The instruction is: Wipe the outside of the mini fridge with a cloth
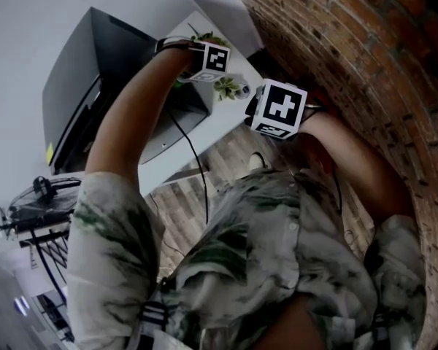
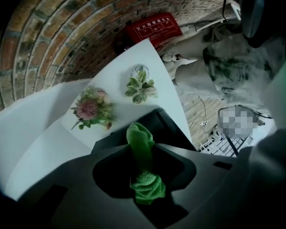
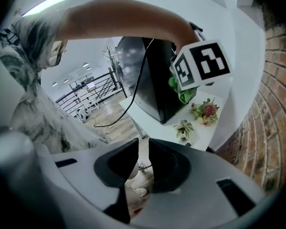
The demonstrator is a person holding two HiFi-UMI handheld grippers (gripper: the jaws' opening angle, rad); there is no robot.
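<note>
The black mini fridge (image 1: pixel 95 71) stands on a white table (image 1: pixel 219 126) against the wall. My left gripper (image 1: pixel 204 60) is raised beside the fridge's right side. In the left gripper view it (image 2: pixel 142 163) is shut on a green cloth (image 2: pixel 140 140), whose free end lies against the fridge's edge (image 2: pixel 169 125). The right gripper view shows the same cloth (image 3: pixel 183 95) bunched under the left gripper's marker cube (image 3: pixel 200 63), against the fridge (image 3: pixel 150 82). My right gripper (image 1: pixel 277 109) hangs lower, off the table's corner, its jaws (image 3: pixel 144 149) shut on nothing.
A pink flower bunch (image 2: pixel 91 109) and a small leafy plant in a glass (image 2: pixel 140 87) stand on the table beside the fridge. A brick wall (image 1: pixel 365 64) runs along the right, with a red box (image 2: pixel 155 30) at its foot. A black cable (image 1: pixel 197 166) hangs to the wooden floor.
</note>
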